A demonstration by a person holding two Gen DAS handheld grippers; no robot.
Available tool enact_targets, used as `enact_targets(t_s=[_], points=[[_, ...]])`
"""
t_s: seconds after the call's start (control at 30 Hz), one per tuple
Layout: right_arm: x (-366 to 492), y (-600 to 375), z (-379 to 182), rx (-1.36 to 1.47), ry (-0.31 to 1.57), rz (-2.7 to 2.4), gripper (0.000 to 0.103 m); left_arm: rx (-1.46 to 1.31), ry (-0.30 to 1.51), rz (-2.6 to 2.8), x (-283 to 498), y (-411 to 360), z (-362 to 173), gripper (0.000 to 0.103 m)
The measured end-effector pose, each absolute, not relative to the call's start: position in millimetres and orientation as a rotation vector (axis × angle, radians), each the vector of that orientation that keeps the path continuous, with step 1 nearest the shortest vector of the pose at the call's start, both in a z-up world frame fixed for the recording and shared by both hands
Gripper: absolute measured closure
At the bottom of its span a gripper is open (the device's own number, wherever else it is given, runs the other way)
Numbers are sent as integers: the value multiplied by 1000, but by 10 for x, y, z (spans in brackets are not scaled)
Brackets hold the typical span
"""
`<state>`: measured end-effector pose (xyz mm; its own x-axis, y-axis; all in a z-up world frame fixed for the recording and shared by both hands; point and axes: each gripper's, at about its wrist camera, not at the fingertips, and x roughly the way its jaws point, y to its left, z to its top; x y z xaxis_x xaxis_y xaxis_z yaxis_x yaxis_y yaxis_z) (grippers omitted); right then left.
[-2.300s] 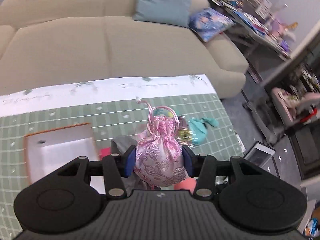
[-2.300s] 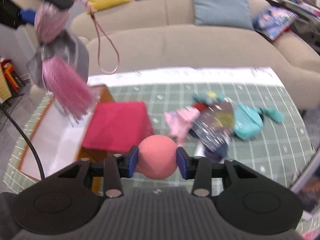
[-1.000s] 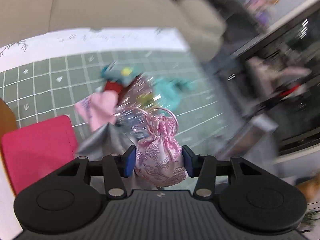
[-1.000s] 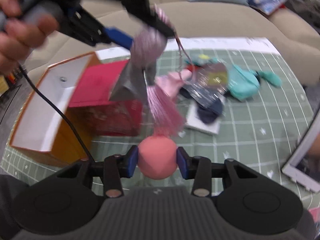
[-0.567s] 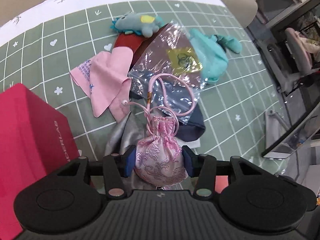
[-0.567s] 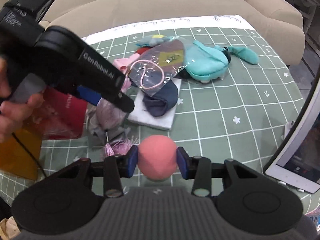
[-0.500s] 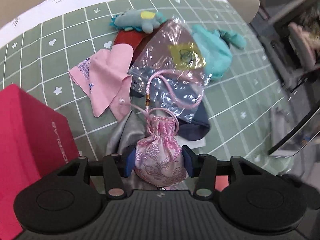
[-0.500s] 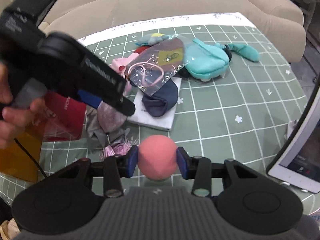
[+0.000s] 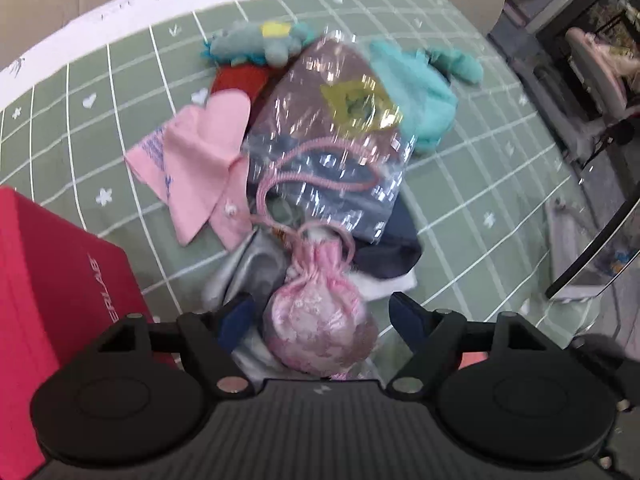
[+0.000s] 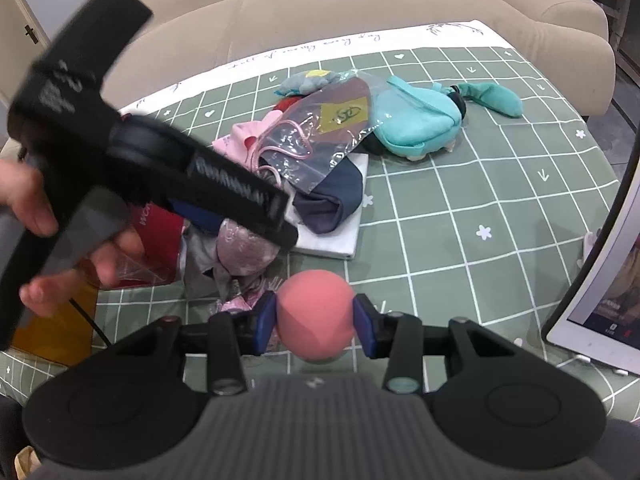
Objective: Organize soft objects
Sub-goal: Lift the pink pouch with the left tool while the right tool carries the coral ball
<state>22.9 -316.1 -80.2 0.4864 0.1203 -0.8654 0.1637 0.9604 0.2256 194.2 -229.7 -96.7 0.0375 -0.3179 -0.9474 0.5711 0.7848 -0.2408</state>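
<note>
Left tool (image 9: 324, 322) wide around pink pouch (image 9: 320, 332); right tool (image 10: 315, 322) clamping coral ball (image 10: 316, 314), unseen from left.

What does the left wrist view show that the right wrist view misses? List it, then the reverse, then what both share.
Only the left wrist view: the left gripper open from behind, its pads clear of the pink brocade pouch.

Only the right wrist view: the right gripper shut on the coral ball, the tablet, the sofa.

Both: the pouch, the clear plastic bag, the teal plush, the red box.
</note>
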Motion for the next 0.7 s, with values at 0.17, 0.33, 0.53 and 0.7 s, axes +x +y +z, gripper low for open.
enact_targets(t_s=[0.17, 0.33, 0.53, 0.7], points=[[222, -3159, -799, 306, 1061, -20, 62, 217, 1423, -700, 1974, -2405, -1036, 12], [198, -3182, -778, 327, 1053, -21, 62, 203, 1456, -679, 1943, -2421, -1162, 42], [186, -3223, -785, 353, 1048, -25, 62, 196, 1469, -722, 1858, -2445, -1100, 50], [172, -3231, -778, 359, 1043, -22, 62, 147, 1433, -779, 1841, -2412, -793, 50]])
